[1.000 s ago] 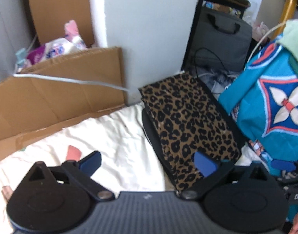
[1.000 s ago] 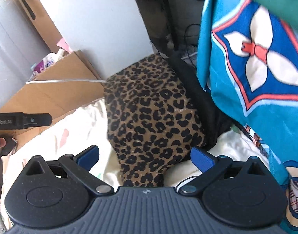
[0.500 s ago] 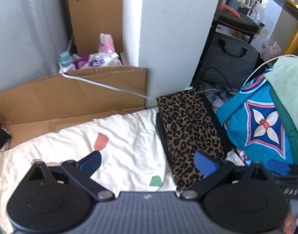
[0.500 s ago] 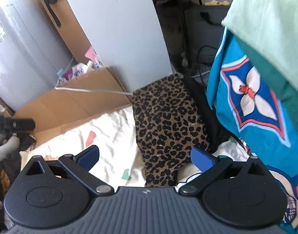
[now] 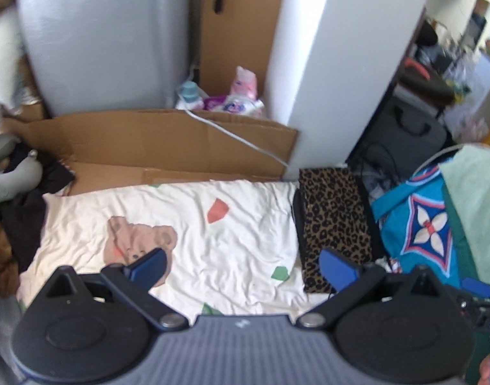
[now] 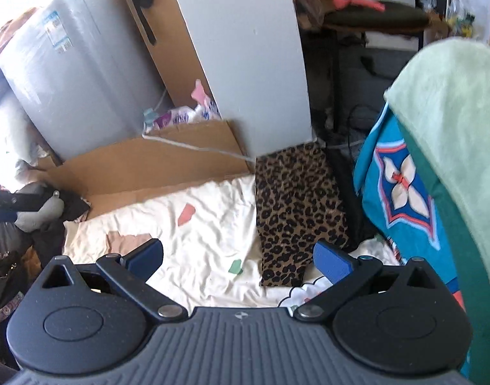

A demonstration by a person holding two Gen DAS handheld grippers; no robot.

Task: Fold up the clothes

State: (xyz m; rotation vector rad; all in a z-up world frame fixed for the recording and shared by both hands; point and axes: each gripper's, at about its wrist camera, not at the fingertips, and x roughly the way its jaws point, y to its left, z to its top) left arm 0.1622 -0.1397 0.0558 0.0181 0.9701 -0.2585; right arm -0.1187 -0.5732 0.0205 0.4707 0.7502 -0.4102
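A folded leopard-print garment (image 5: pixel 335 221) (image 6: pixel 296 208) lies on the right edge of a white patterned sheet (image 5: pixel 187 224) (image 6: pixel 200 234), resting on a dark folded piece. My left gripper (image 5: pixel 241 266) hovers open above the sheet, well back from the garment, with nothing between its blue pads. In the right wrist view my right gripper (image 6: pixel 238 260) is also open and empty, raised above the sheet's near part. A teal patterned cloth (image 5: pixel 418 224) (image 6: pixel 399 192) with a mint green cloth (image 6: pixel 453 122) over it hangs at the right.
Flattened cardboard (image 5: pixel 155 147) stands behind the sheet with a white cable (image 5: pixel 238 138) across it. A white pillar (image 5: pixel 335 64), a grey roll (image 5: pixel 103 41), a black bag (image 5: pixel 408 131), and dark clothes with a grey cushion (image 5: pixel 13 173) at the left surround the sheet.
Both grippers have pulled back and upward from the leopard-print garment, so more of the sheet and room shows. Both stay open and empty.
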